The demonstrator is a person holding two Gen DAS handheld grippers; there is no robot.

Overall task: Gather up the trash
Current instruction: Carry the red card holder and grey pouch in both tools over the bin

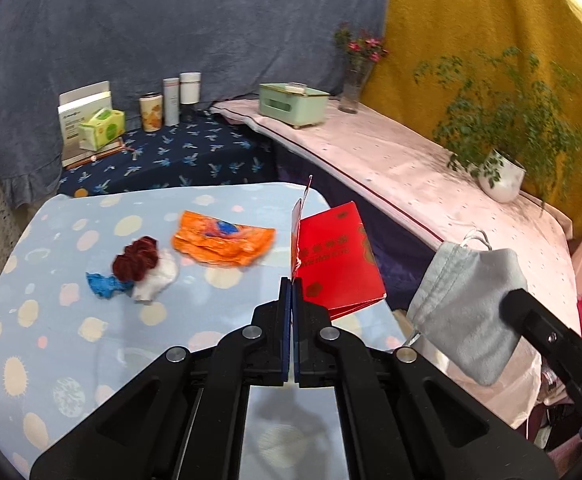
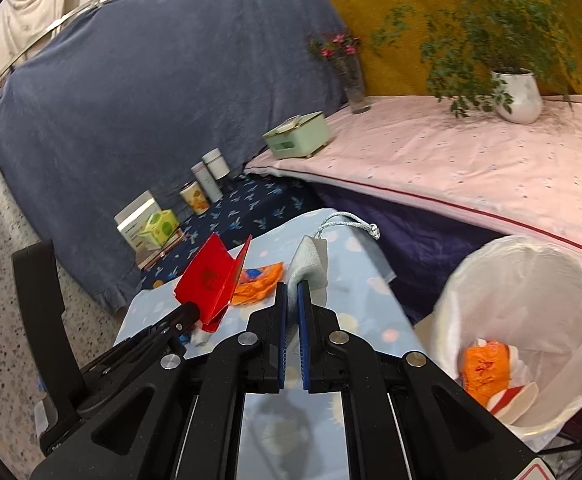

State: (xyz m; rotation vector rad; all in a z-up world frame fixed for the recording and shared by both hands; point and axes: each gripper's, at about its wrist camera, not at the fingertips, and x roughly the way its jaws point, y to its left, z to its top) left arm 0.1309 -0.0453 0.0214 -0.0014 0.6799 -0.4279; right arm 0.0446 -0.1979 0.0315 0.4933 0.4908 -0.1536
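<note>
My left gripper (image 1: 292, 284) is shut on a red paper envelope (image 1: 337, 256) and holds it above the right edge of the light-blue spotted table (image 1: 71, 320). My right gripper (image 2: 292, 286) is shut on a grey face mask (image 2: 311, 262); it also shows in the left wrist view (image 1: 467, 308), held off the table's right side. On the table lie an orange wrapper (image 1: 223, 242), a dark red scrunchie (image 1: 135, 258), a white tissue (image 1: 157, 280) and a blue scrap (image 1: 105, 284). A white-lined trash bin (image 2: 531, 320) stands low right of the table and holds an orange wrapper and white scraps.
A pink-covered bench (image 1: 411, 168) carries a green box (image 1: 293, 104), a flower vase (image 1: 353, 80) and a potted plant (image 1: 501, 176). A dark blue patterned surface (image 1: 171, 156) behind holds cans, a tissue pack and a box. A grey-blue cloth hangs behind.
</note>
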